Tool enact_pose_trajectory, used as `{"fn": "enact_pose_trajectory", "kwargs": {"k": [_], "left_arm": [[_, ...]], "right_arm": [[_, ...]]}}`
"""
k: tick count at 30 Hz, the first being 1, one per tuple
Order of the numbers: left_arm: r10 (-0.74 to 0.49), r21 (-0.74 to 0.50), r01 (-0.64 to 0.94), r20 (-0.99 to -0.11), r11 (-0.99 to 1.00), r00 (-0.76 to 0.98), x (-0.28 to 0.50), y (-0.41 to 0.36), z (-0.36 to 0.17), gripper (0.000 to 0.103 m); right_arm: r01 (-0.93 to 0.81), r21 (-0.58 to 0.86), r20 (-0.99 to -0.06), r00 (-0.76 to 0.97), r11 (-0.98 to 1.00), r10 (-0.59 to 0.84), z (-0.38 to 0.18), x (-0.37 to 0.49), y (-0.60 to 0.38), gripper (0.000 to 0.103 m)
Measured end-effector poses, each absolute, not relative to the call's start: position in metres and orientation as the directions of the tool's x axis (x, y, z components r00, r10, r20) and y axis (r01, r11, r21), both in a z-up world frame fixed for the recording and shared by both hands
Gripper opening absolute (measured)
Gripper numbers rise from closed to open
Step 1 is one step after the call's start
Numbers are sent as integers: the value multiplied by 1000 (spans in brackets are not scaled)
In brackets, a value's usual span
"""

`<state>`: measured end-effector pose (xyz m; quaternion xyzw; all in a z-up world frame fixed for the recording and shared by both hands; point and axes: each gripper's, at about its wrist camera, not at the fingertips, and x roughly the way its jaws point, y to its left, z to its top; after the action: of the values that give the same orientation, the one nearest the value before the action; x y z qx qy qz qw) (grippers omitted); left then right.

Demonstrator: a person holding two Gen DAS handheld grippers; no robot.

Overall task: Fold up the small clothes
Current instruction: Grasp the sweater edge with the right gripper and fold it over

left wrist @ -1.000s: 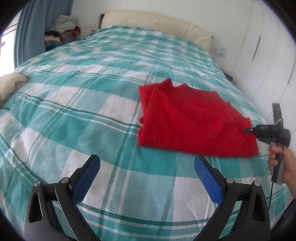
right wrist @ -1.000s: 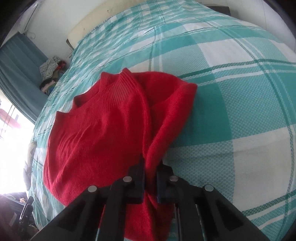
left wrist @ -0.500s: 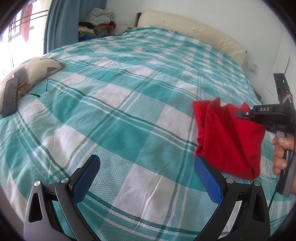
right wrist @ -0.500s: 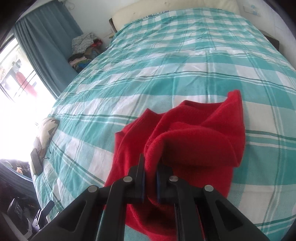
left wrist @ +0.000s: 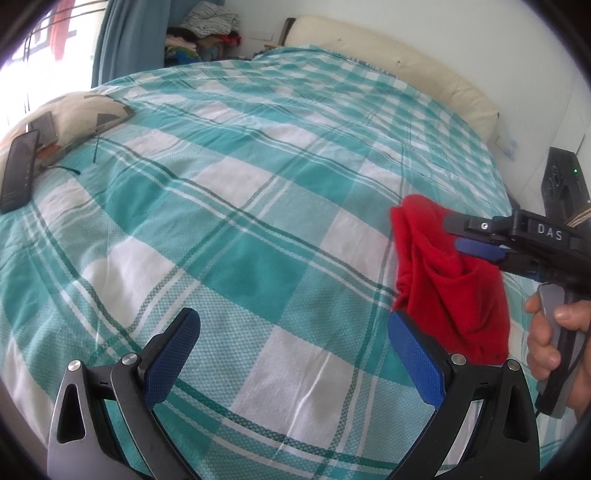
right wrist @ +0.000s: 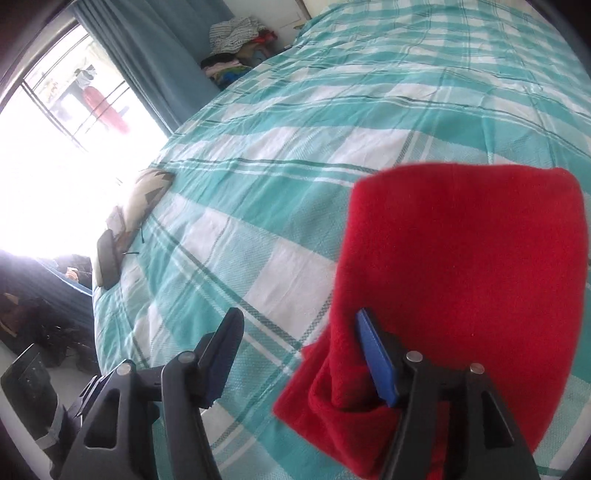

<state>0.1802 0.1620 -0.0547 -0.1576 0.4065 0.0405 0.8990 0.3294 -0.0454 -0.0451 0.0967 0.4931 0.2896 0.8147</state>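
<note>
A folded red knit garment lies in a bundle on the teal and white plaid bed; it also shows at the right of the left wrist view. My right gripper is open, its right blue pad against the garment's near edge, its left finger apart over the bedspread. In the left wrist view the right gripper sits at the garment's upper right. My left gripper is open and empty above the bed, left of the garment.
A patterned cushion with a dark phone lies at the bed's left edge. A pile of clothes sits in the far corner by a blue curtain. A cream headboard runs along the far side.
My right gripper has opened and let go of the red garment, which now rests folded on the bed. Both views have swung left toward the window.
</note>
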Motion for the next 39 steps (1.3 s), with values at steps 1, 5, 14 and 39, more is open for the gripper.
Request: {"fn": "enact_pose_trajectory", "kwargs": {"k": [1,5,14,39], "left_arm": [[-58,-257,-203,-742,945,668,180,163,-54,102],[-57,-260,-205,-739,944,672,180,163,-53,102],[-48,-232,-185,-736,955,675,180,156,-53,102],[-54,-207,-159,-754,965,654,182,147,-60,102]], "right_arm": [[-381,452,-730,361,807,580,-36,327,-52,63],[-351,358,-721,485,865,495,-13,320,-81,63],[-479,130,-826,431,868,362,-90,292,-32,22],[-356,217,-854,381,909,354,-95,222,-144,18]]}}
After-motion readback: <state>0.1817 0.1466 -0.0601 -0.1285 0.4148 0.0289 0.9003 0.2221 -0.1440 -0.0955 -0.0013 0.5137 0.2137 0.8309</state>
